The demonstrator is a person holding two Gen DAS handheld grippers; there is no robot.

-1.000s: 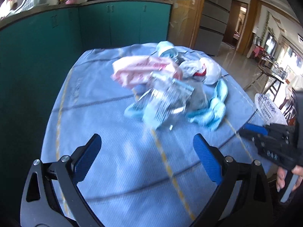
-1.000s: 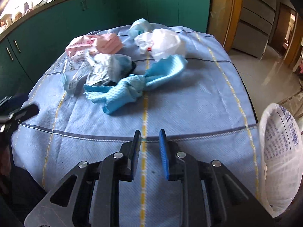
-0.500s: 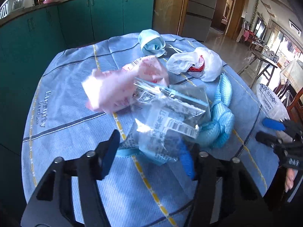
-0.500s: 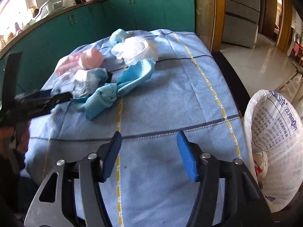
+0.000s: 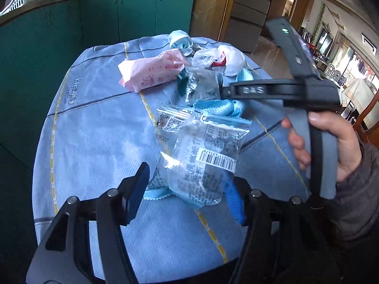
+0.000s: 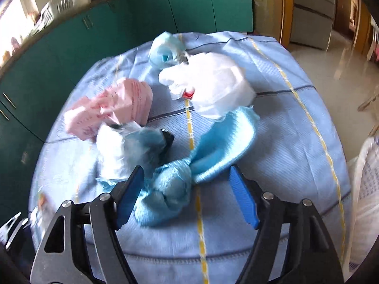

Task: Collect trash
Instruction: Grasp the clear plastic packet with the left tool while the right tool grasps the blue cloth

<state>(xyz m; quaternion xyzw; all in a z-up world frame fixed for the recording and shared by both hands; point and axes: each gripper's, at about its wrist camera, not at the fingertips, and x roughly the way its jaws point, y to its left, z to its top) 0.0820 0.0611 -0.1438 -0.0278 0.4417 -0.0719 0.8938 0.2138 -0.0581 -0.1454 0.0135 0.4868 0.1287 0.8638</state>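
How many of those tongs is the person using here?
2. The left tongs have a clear wrapper between their fingers; whether they grip it is unclear. The right tongs hang open over a crumpled blue cloth.

We see a table point(image 5: 99, 123) covered by a light blue cloth with yellow and dark stripes. At its twelve o'clock end lies a crumpled pale blue mask point(image 6: 165, 52), and just beside it toward one o'clock a white plastic bag point(image 6: 213, 87) with a red patch. A pink wrapper point(image 5: 154, 72) lies at ten o'clock. Near the middle sits a crumpled clear-and-silver wrapper point(image 6: 128, 146), touching the pink one. A twisted blue rag point(image 6: 208, 156) stretches from the middle toward six o'clock. A clear printed packet point(image 5: 201, 151) with a barcode lies nearer six o'clock, in the left wrist view.
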